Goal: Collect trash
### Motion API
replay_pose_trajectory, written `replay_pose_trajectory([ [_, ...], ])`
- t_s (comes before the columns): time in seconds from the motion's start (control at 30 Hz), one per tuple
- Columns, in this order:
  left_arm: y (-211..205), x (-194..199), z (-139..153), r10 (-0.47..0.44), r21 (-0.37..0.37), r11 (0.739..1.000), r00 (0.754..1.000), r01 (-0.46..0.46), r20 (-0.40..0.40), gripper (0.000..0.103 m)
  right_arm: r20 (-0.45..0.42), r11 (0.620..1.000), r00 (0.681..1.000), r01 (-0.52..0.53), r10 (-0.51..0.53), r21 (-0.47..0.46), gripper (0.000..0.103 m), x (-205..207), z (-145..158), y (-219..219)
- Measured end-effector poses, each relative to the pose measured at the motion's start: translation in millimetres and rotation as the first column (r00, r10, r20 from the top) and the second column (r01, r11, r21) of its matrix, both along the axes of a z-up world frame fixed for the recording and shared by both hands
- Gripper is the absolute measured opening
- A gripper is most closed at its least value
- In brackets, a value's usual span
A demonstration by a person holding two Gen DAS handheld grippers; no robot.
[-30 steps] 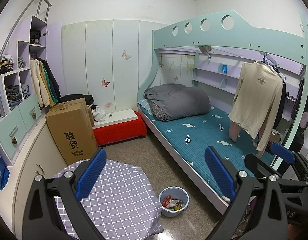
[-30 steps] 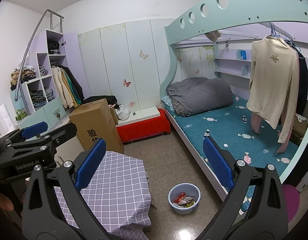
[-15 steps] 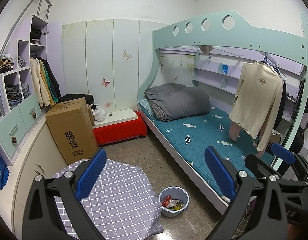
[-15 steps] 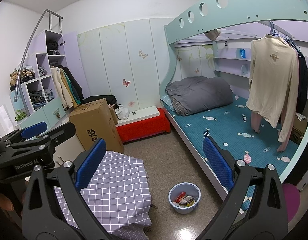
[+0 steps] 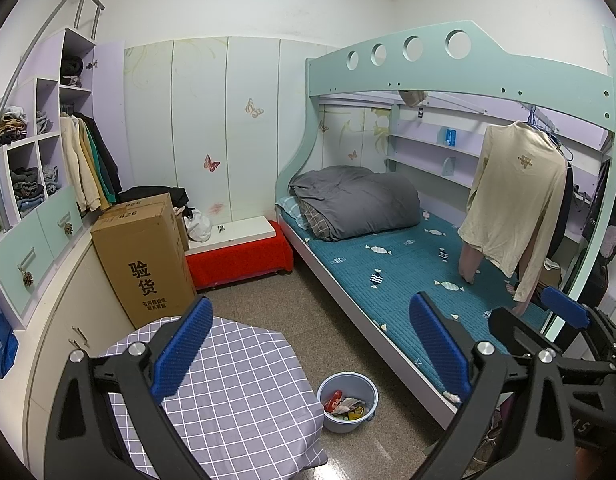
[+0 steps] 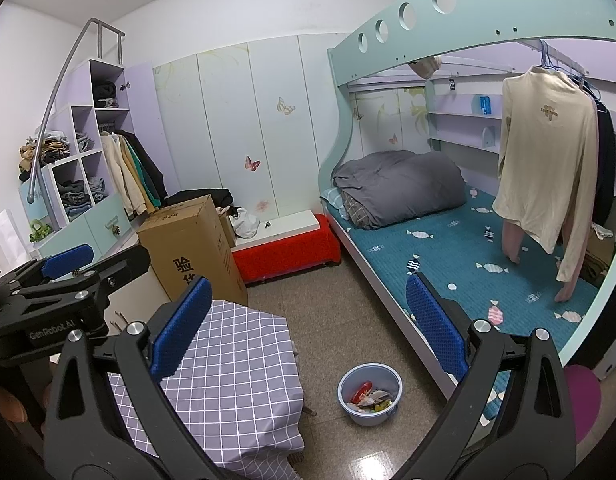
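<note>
From the left wrist, the left gripper (image 5: 308, 348) is seen spread wide, nothing pinched between its blue pads. The blue bin (image 5: 347, 402), with wrappers inside, is found on the floor at six o'clock, just beside the checked table cloth (image 5: 236, 392) and near the bed (image 5: 407, 276). The right gripper (image 5: 563, 308) is glimpsed at four o'clock.

From the right wrist, the right gripper's jaws are likewise held apart and empty. The bin (image 6: 369, 394) sits at six o'clock; a pink wrapper (image 6: 495, 314) is spotted on the mattress at four o'clock. The search step looks to be in hand; next, a reach toward that bed litter would be called for.
</note>
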State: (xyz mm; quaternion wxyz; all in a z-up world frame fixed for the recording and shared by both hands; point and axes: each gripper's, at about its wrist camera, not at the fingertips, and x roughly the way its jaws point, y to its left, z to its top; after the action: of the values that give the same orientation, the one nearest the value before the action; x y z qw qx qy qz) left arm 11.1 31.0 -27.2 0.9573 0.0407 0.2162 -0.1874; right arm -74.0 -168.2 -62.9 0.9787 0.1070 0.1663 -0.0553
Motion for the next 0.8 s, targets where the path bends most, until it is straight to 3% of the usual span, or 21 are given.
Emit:
replay_pose_trajectory([
  [0.8,1.2,1.1,-1.4,0.000,0.005,1.000,1.000,0.000,-0.001,0.097,-0.002,1.000,1.000,0.000,0.000,0.003,0.096,2.4,0.6,0.0],
])
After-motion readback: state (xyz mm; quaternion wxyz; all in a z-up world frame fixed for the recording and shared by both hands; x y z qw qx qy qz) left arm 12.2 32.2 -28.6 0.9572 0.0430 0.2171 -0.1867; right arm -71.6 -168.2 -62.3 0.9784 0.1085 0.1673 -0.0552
